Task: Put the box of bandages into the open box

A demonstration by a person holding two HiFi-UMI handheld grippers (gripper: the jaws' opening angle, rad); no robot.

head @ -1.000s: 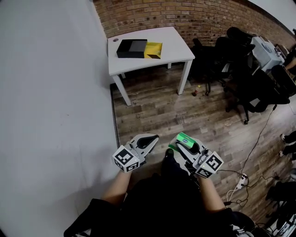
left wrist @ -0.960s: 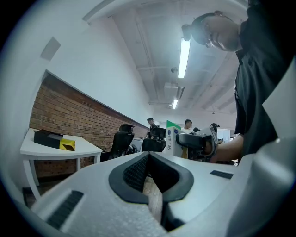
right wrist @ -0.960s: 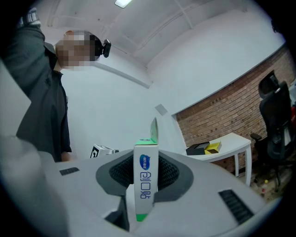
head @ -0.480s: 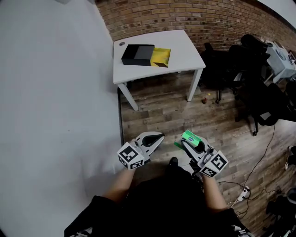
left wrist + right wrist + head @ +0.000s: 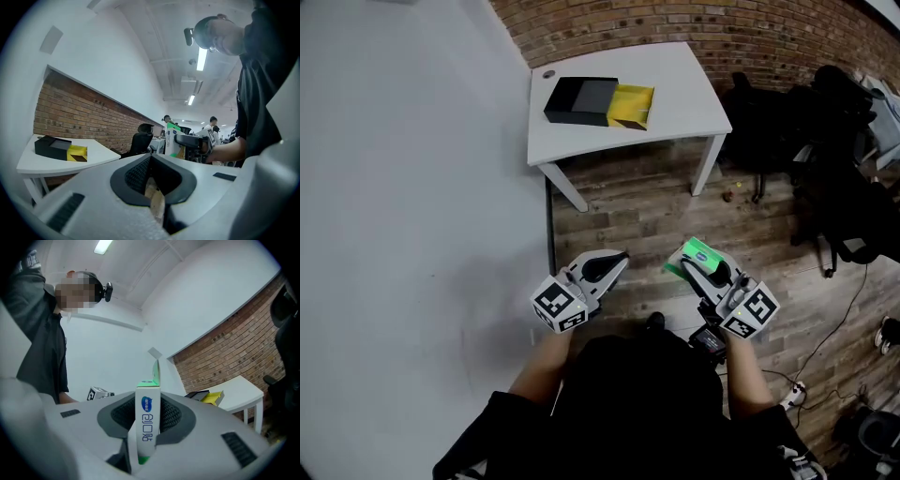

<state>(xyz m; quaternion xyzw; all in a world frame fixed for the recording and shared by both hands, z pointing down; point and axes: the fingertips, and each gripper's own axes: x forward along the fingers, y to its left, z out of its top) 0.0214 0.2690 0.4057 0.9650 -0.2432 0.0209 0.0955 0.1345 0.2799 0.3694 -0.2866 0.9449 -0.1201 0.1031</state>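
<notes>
White wall point(image 5: 412, 187) runs close along the person's L side. Its base edge meets the wood floor point(image 5: 647, 202) just beside the L tool point(image 5: 617, 260). Ahead, open floor lies btwn the person and the white bench point(image 5: 684, 103), which stands w/ its L edge hard by that wall and a brick wall point(image 5: 675, 23) behind it. Bench's near edge curves, w/ two legs showing under it. R of the bench, black office chairs point(image 5: 787, 122) crowd the floor. A cable w/ power strip point(image 5: 794, 386) lies on the floor to the person's R.

Open box point(image 5: 579, 98), black w/ a yellow part at its R end, sits on the bench's L half, in from the near edge.

L tool: jaws together at the tips, nothing in them.

R tool point(image 5: 698, 265): jaws part-open, pads clamped on both flat sides of the box of bandages point(image 5: 705, 249), a white-and-green carton standing on end btwn them, top flap up. Carton is in the air over the floor, well apart from the open box.
</notes>
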